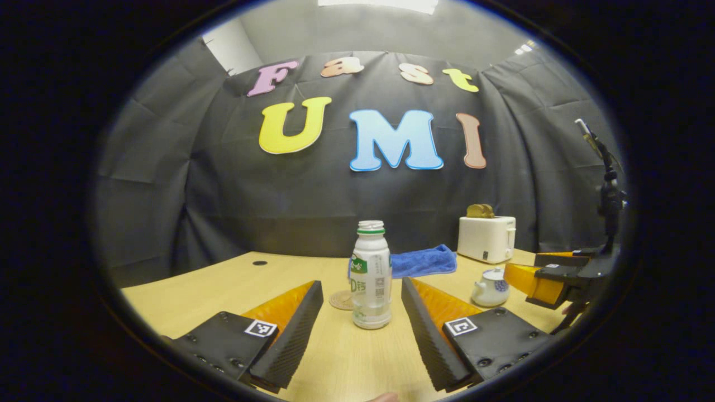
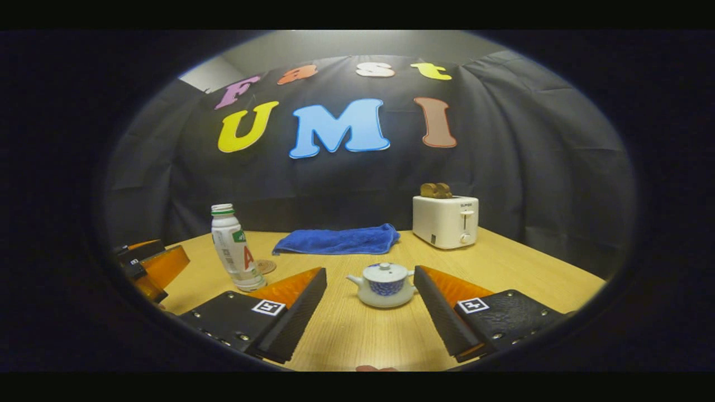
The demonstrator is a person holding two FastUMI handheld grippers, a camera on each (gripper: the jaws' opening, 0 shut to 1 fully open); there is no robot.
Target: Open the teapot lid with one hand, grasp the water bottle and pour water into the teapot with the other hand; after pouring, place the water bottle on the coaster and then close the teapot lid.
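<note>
A capless white water bottle [image 1: 371, 274] stands at centre frame before the left gripper [image 1: 362, 312], jaws spread; lidded teapot [image 2: 385, 285] centre before the right gripper [image 2: 370, 304], likewise spread. Coaster [image 1: 341, 300], blue towel [image 2: 339, 240], toaster [image 2: 446, 221] behind.

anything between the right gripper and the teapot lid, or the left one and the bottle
Nothing visible. The small white teapot with blue pattern, lid on, sits on bare wooden table ahead of the open right gripper. The white plastic water bottle stands uncapped straight ahead of the open left gripper.
</note>
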